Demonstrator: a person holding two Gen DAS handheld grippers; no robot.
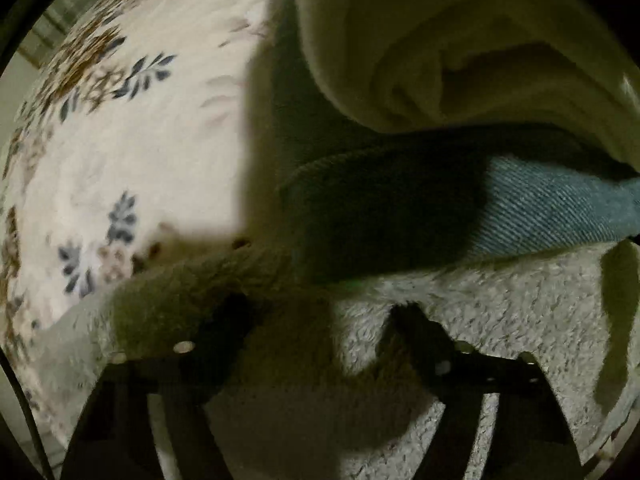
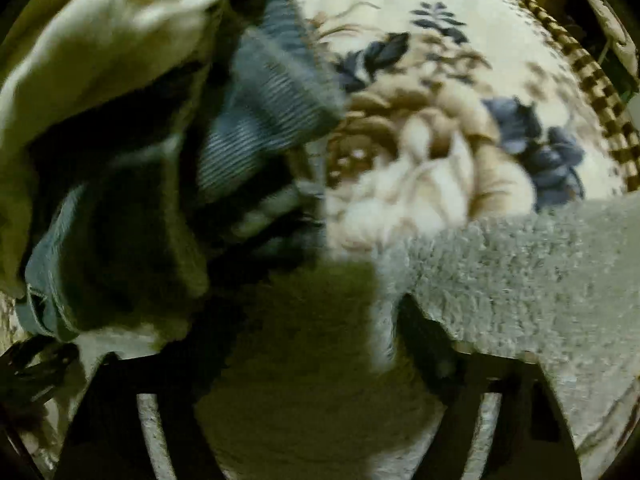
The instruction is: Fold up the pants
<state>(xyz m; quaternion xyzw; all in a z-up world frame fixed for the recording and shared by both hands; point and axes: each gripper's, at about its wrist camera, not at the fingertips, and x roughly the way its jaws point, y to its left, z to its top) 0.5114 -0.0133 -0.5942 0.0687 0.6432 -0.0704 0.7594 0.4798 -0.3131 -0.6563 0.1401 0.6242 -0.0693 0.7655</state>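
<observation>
Your left gripper (image 1: 320, 320) has its jaws spread apart over a fluffy grey cloth (image 1: 500, 320), which fills the gap between them and runs off to the right. You cannot tell whether any of that pile is pinched at the tips. Just ahead of the jaws lies a denim garment (image 1: 560, 212), half of it in deep shadow, and beyond it a bunched olive-cream cloth (image 1: 420, 40) rises over it. To the left of the jaws the floral blanket (image 1: 140, 140) spreads out, pale with blue and brown sprigs.

Your right gripper (image 2: 324, 304) also shows its jaws set wide, with the same fluffy grey cloth (image 2: 520, 264) under them and stretching away right. The view is blurred, so whether they hold anything cannot be told. Ahead and left of these jaws sits the denim garment (image 2: 272, 112), crumpled, with the olive-cream cloth (image 2: 100, 48) lying over its far left side. Ahead and right the floral blanket (image 2: 440, 132) shows a large brown rose and a checked border.
</observation>
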